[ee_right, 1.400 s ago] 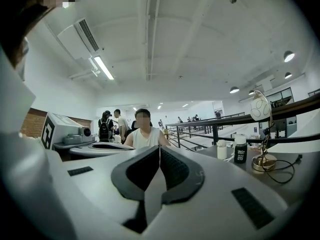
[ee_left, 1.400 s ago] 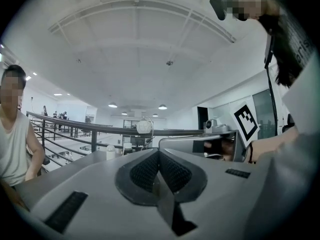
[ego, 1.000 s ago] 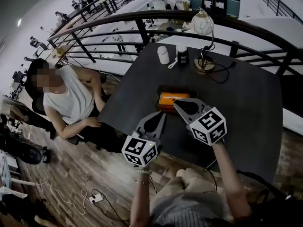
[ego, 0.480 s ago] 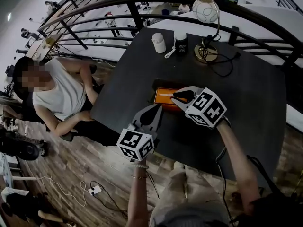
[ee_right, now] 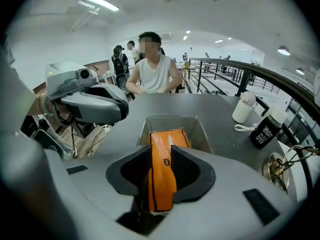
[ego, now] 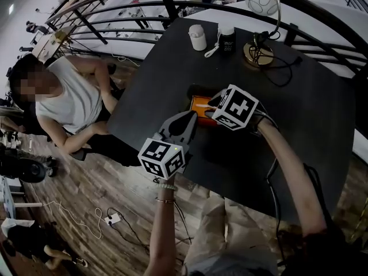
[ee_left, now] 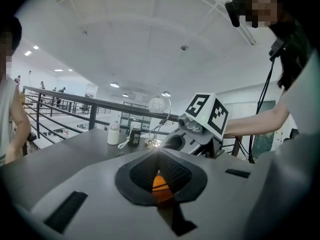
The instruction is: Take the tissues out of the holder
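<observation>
A dark table stood beside the mezzanine railing, with a seated person at its nine o'clock side. Near the middle sat the clear holder, the orange tissue pack in it. The right gripper was clamped on that pack's near end. At the holder's seven o'clock the left gripper hung pinched together, empty.

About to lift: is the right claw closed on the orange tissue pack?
Yes, the right gripper view shows the right claw clamped on both sides of the orange tissue pack.
</observation>
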The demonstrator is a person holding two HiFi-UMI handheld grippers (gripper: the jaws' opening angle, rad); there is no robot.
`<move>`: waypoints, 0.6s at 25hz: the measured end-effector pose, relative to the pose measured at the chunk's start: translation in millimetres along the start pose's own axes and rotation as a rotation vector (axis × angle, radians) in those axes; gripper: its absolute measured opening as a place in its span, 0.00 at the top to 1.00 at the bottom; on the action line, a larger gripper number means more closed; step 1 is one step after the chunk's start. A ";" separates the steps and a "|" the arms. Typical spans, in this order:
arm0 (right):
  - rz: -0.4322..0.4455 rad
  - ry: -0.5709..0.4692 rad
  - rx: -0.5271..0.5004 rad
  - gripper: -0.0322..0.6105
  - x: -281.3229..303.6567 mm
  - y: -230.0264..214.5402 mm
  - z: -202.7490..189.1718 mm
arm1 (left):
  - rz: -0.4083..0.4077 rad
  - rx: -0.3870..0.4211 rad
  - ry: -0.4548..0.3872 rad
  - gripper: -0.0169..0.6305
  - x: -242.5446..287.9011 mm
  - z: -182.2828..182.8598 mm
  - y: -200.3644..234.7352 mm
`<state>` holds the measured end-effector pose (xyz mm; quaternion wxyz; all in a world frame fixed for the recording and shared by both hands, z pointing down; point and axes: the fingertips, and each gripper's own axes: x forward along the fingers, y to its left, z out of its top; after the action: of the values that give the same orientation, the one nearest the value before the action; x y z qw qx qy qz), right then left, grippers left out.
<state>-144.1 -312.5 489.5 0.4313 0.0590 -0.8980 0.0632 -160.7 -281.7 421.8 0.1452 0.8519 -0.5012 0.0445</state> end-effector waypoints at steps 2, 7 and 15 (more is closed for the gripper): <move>0.002 0.033 -0.010 0.79 6.9 -2.0 -2.7 | 0.000 -0.001 0.007 0.96 3.0 -0.4 4.1; 0.007 0.122 -0.027 0.79 17.5 -7.7 -11.3 | 0.006 -0.002 0.019 0.96 8.5 -4.5 10.1; -0.016 0.233 -0.117 0.87 33.9 -5.1 -27.0 | 0.018 -0.016 0.032 0.96 6.9 -15.9 12.8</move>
<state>-143.5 -314.8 533.1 0.5360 0.0331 -0.8435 0.0140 -167.3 -288.7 441.1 0.1597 0.8453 -0.5068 0.0556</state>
